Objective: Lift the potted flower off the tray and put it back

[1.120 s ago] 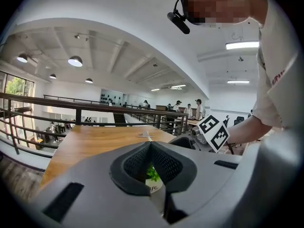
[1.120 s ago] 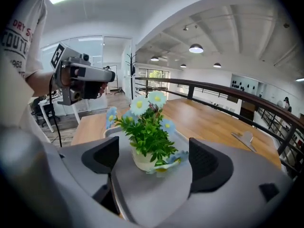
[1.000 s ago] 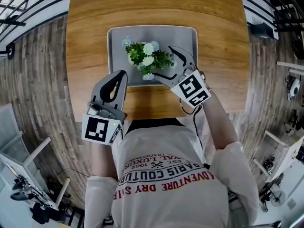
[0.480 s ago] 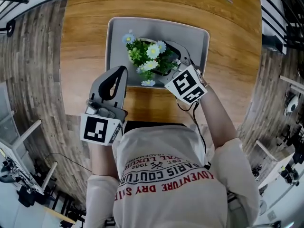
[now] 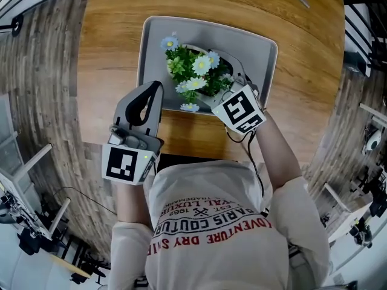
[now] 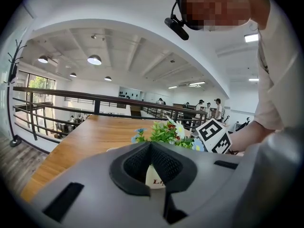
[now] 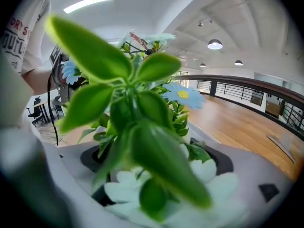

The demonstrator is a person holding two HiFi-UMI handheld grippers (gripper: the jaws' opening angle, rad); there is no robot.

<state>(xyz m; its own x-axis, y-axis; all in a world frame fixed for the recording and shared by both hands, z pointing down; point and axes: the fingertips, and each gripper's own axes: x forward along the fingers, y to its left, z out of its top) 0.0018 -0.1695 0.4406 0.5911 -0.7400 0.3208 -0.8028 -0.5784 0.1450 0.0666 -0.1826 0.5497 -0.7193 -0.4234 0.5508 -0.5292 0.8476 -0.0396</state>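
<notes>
Wood table (image 5: 115,35) w/ grey tray (image 5: 150,53). Leaves crowd R gripper (image 5: 216,83) view. Potted flower (image 5: 193,68) on tray, between R jaws held apart. L gripper (image 5: 155,88) closed, empty, by tray edge.

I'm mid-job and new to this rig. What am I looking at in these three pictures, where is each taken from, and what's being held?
There is no robot arm here: a person holds a grey two-jaw tool in each hand. The top-down picture comes from a camera on the person's head. The other two cameras ride on the tools and look along their jaws. On the wooden table lies a grey rectangular tray, and on it stands a white pot of white and blue flowers. The left tool hangs shut and empty near the table's front edge. The right tool has its jaws on either side of the pot, and leaves fill its view. Whether it is squeezing yet is unclear.
</notes>
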